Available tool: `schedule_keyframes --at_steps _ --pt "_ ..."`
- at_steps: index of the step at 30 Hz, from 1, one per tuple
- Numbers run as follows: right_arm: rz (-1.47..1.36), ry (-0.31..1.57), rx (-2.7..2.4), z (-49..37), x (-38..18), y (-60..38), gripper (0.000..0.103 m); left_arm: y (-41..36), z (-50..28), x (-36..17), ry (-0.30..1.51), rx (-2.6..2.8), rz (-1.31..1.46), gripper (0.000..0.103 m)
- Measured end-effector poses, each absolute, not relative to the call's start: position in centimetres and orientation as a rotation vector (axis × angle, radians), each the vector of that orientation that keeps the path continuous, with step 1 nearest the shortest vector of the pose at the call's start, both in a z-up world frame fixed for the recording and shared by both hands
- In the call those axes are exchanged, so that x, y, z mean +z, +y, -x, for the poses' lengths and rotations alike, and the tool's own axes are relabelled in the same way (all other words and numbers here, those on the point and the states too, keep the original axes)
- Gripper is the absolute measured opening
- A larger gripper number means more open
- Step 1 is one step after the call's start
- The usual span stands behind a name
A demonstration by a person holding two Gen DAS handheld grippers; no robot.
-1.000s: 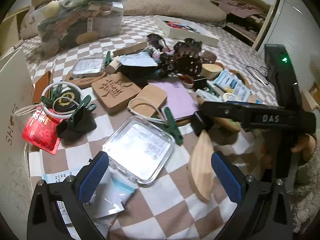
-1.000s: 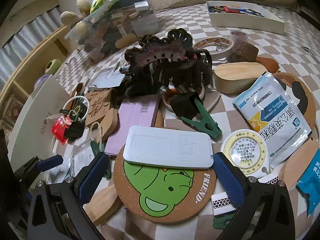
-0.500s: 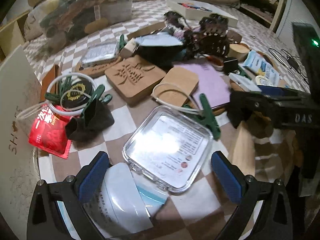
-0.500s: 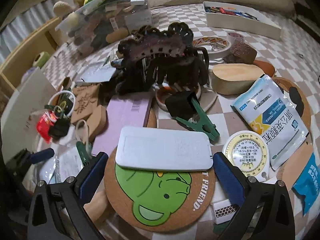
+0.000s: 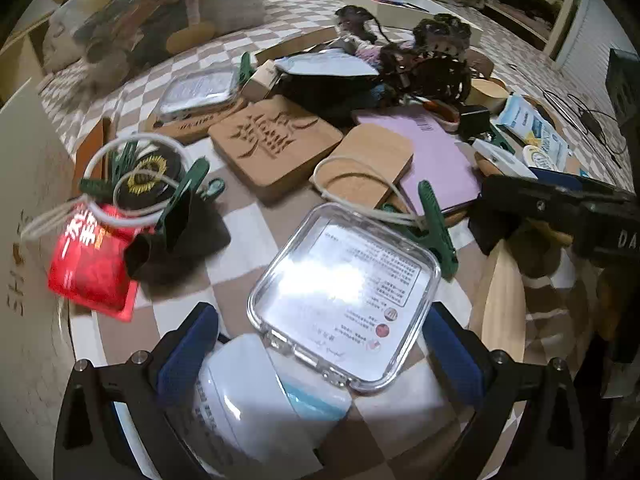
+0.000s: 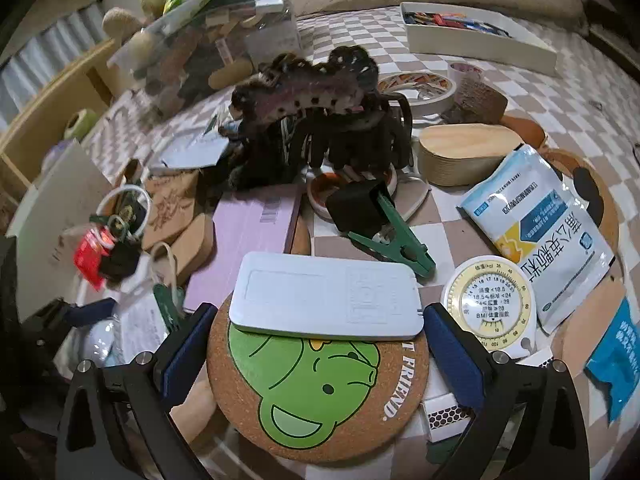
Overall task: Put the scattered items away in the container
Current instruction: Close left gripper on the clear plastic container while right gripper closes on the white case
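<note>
My left gripper (image 5: 320, 354) is open, its blue pads on either side of a clear square plastic case (image 5: 344, 292) that lies partly on a white pouch (image 5: 248, 396). My right gripper (image 6: 318, 354) is open too, straddling a flat white rectangular device (image 6: 326, 296) that rests on a round cork coaster with a green face (image 6: 316, 384). The clear storage bin (image 6: 208, 36), heaped with items, stands at the back left of the checkered cloth. In the left wrist view the right gripper's black body (image 5: 560, 216) reaches in from the right.
Clutter lies all around: a carved wooden block (image 5: 276, 140), a purple pad (image 6: 256, 232), green clips (image 6: 388, 236), a dark hair claw (image 6: 320, 120), a white-blue sachet (image 6: 540, 228), a round BMI dial (image 6: 490, 300), a red packet (image 5: 88, 264), a white tray (image 6: 476, 36) behind.
The left gripper has moved forward, so the clear case now lies between its pads. The right gripper has crept slightly closer to the white device. Both stay open.
</note>
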State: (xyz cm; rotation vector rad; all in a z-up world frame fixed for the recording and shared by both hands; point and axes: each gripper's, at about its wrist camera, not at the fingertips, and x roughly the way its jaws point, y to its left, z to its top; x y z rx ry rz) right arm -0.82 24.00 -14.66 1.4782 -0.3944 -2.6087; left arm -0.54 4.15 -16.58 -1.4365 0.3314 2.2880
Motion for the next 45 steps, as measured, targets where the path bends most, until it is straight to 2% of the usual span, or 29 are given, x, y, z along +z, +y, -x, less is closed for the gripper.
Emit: schedule_keyframes --at_steps 4,12,16,22,32,33,45 --pt "-1.463 -0.487 -2.585 0.9 -14.5 24.7 0.101 4.8 0.5 -16.3 0.406 2.269 1.374 0.103" --pt "-1.48 -0.41 -2.595 0.7 -14.6 23.7 0.101 5.4 1.2 -17.3 0.446 2.206 1.361 0.103" --pt "-1.464 -0.471 -2.583 0.7 -14.5 24.4 0.101 5.1 1.5 -17.2 0.393 2.204 1.376 0.089" --pt "-1.45 -0.544 -2.571 0.7 -14.3 25.0 0.101 5.2 0.9 -17.0 0.393 2.222 1.358 0.089" --pt "-1.459 -0.366 -2.679 1.3 -14.6 23.3 0.1 5.2 0.0 -17.0 0.367 2.253 1.353 0.089" --pt "-1.449 -0.364 -2.681 1.2 -14.5 23.3 0.096 5.2 -0.1 -17.0 0.364 2.254 1.352 0.089" --pt "-1.45 -0.365 -2.668 0.9 -14.4 23.4 0.096 5.0 -0.3 -16.9 0.343 2.26 1.349 0.089"
